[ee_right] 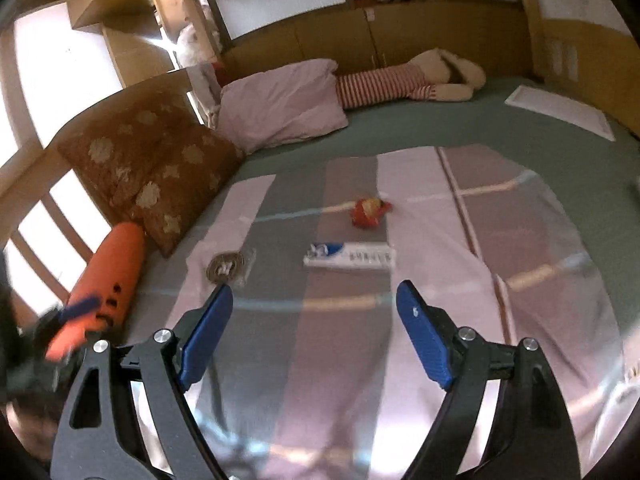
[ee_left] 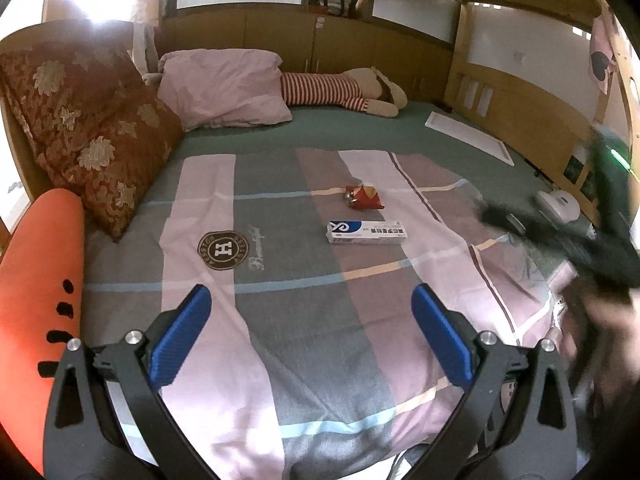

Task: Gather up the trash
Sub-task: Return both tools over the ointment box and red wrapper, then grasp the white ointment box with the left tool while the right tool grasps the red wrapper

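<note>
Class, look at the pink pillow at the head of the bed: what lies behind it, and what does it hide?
A striped plush toy lies behind the pink pillow. Its striped body and tan end show; the part toward the pillow is covered.

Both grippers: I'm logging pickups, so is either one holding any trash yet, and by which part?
Nothing is held. The left gripper and right gripper are both open and empty; the red wrapper and the white box lie untouched on the bedcover.

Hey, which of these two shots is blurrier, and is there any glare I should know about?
Right wrist view is blurrier: the white box and red wrapper are smeared, the bedspread streaked. Left wrist view is sharp on the box, with the right gripper blurred at the right edge and a blown-out glare at upper left. Both bend the room edges.
</note>
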`<state>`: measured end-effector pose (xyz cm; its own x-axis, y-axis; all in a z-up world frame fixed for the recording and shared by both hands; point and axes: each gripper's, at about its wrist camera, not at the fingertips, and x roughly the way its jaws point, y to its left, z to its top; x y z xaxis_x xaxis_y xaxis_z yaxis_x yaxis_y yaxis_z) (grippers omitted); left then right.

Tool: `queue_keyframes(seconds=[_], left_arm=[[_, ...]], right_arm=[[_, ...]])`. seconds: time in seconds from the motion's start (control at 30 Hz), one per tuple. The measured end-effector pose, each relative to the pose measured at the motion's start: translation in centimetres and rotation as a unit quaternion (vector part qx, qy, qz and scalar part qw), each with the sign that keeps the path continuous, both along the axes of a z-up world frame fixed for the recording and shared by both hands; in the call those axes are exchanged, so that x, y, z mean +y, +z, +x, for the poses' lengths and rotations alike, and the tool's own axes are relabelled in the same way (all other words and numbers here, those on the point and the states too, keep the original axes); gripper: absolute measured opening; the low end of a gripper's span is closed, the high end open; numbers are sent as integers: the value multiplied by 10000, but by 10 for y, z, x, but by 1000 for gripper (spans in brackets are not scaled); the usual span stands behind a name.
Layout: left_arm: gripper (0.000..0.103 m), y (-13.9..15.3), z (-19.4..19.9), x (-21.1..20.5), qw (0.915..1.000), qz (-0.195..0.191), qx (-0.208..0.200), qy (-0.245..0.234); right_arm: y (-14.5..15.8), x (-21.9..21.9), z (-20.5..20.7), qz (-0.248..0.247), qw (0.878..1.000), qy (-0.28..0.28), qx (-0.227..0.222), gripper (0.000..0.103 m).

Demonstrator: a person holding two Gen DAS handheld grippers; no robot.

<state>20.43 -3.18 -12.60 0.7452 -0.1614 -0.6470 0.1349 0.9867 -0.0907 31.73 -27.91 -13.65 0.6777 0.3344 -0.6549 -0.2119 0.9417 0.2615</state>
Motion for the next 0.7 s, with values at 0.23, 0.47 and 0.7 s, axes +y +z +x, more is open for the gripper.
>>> queue_keyframes(seconds=[0.23, 0.47, 0.7], left_arm=[[100, -3, 4, 10, 10000, -1, 65, 51], [100, -18, 27, 9, 9994, 217, 274, 59], [100, -23, 54, -17, 9958, 424, 258, -774]], right_arm=[[-88, -5, 168, 88, 9906, -454, 1289, 66], [-139, 21, 230, -231, 9825, -533, 1769, 38], [-62, -3, 150, 676, 9945, -364, 719, 11]])
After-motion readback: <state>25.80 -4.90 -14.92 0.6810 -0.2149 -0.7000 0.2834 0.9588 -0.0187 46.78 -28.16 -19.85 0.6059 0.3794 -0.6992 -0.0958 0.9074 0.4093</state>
